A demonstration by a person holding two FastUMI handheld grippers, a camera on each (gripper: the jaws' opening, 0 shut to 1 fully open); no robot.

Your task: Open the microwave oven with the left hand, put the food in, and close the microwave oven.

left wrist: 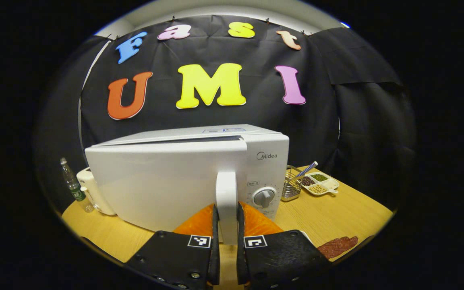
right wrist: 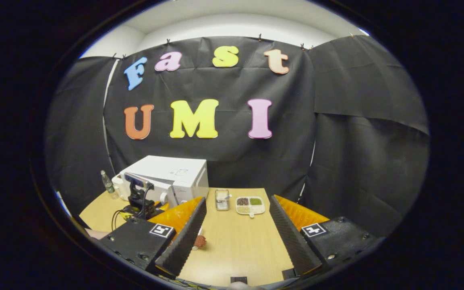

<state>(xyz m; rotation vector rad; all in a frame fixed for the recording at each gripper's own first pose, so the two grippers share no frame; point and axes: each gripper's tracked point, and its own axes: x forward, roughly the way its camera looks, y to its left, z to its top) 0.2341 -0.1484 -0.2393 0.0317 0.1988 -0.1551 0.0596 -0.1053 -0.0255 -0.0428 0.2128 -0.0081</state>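
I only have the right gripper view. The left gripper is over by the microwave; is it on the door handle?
Observer: Yes. In the left gripper view the left gripper is closed on the white door handle, one finger on each side.
Operator: Is the door ajar?
Observer: Yes; the door stands off the microwave body at its handle edge.
Operator: What does the food look like?
Observer: A flat reddish-brown slice, lying on the table at the lower right of that view.
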